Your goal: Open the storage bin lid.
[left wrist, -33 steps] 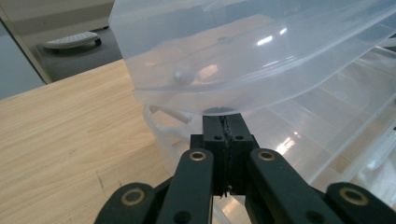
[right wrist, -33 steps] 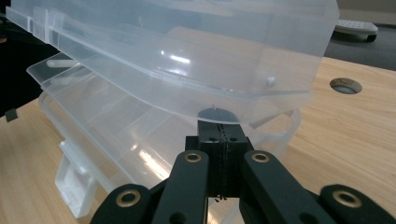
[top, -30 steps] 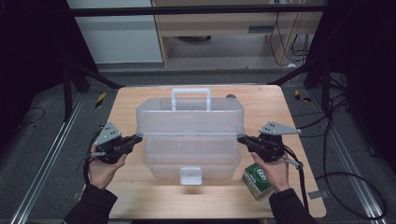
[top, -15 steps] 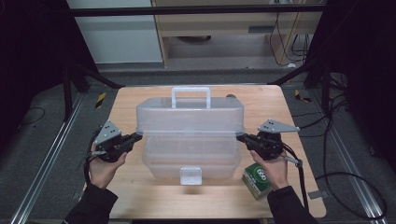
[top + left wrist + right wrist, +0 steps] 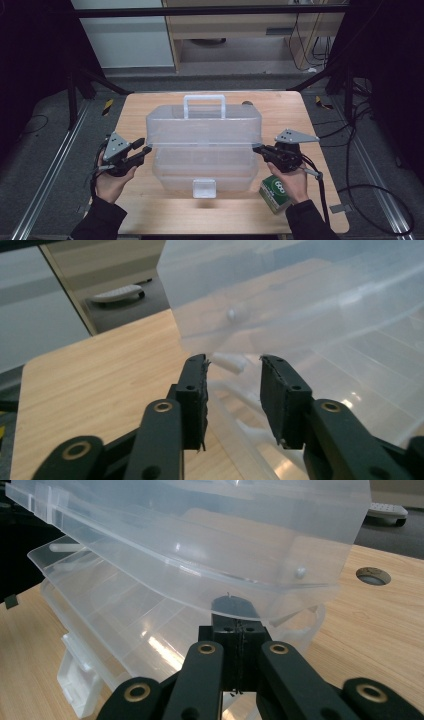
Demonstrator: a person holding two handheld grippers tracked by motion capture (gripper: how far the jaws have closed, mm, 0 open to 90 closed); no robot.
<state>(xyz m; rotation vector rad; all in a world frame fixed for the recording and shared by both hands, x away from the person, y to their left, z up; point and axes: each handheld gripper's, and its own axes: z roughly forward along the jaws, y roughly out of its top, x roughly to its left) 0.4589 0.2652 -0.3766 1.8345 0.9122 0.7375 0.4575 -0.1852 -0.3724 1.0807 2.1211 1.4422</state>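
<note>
A clear plastic toolbox (image 5: 205, 167) stands mid-table with its lid (image 5: 202, 127) lifted off the base. At the lid's left end, my left gripper (image 5: 142, 146) is open. Its jaws have just been opening. In the left gripper view, my left gripper (image 5: 233, 365) has the box's rim between its parted pads, which do not press on it. My right gripper (image 5: 257, 148) is shut at the lid's right end. In the right gripper view, my right gripper (image 5: 235, 609) has its tips tucked under the lid (image 5: 200, 540); I cannot tell whether plastic is pinched.
A green carton (image 5: 275, 192) lies on the wooden table (image 5: 145, 110) by the right hand, near the front edge. The box's white latch (image 5: 204, 187) faces me and its handle (image 5: 204, 100) points away. A cable hole (image 5: 372, 575) sits behind the box.
The left gripper's jaws have parted at the lid's left end. The lid stays raised and both hands keep their places.
</note>
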